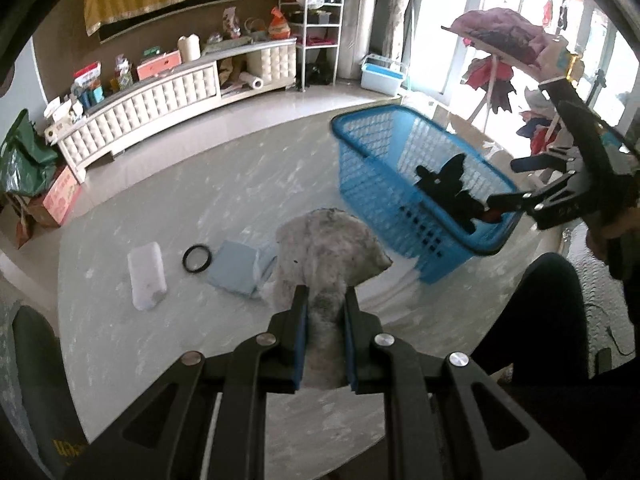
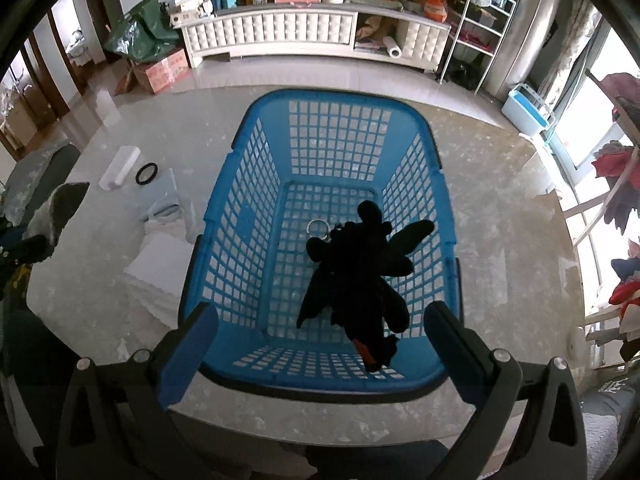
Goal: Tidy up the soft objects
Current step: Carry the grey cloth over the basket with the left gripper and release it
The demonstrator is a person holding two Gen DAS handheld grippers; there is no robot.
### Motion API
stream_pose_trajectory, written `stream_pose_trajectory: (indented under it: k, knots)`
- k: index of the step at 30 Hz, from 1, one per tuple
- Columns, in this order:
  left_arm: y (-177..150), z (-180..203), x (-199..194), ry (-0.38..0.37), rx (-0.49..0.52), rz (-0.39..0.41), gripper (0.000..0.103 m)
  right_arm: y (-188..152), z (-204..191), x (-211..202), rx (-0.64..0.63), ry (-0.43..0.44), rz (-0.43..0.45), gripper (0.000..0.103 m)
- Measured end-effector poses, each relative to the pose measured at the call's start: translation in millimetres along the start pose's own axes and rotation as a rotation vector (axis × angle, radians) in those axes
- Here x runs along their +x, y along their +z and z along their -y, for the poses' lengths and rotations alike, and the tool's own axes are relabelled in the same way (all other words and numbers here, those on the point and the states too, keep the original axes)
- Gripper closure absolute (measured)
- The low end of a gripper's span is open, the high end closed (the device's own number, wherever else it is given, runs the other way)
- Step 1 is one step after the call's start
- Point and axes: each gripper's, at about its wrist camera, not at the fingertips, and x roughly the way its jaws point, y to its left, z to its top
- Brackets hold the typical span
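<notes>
Pinching grey plush [image 1: 328, 256], left hand-held gripper [image 1: 325, 300]; right hand-held gripper [image 2: 320, 340] spread above black plush [image 2: 356, 276], blue basket [image 2: 240, 216]

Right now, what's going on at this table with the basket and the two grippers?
A person is sorting soft things into a blue basket on a marbled table with two handheld grippers. The left gripper is shut on a grey fuzzy soft item, held above the table beside the basket. The right gripper is open and empty above the basket, where a black plush toy already lies. A black ring, a white object and a light blue folded item remain on the table.
</notes>
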Motion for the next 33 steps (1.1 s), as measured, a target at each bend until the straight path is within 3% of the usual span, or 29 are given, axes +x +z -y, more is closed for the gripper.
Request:
stream_pose_trajectory:
  k: [9,21,23,33]
  knots:
    - [40,44,-1,-0.043,0.06,0.041,0.089,-12,21,-16,0.028,0.02,0.123,0.0]
    - [90,95,50,-0.106,0.142,0.004,0.089,-23,64,-16,0.128,-0.025,0.221,0.0]
    - [93,100,63,-0.105,0.156,-0.018,0.089,-25,69,-14,0.15,0.001,0.229,0.0]
    - [105,115,116,-0.125,0.173,-0.09,0.089,-30,86,1,0.191,-0.03,0.188,0.0]
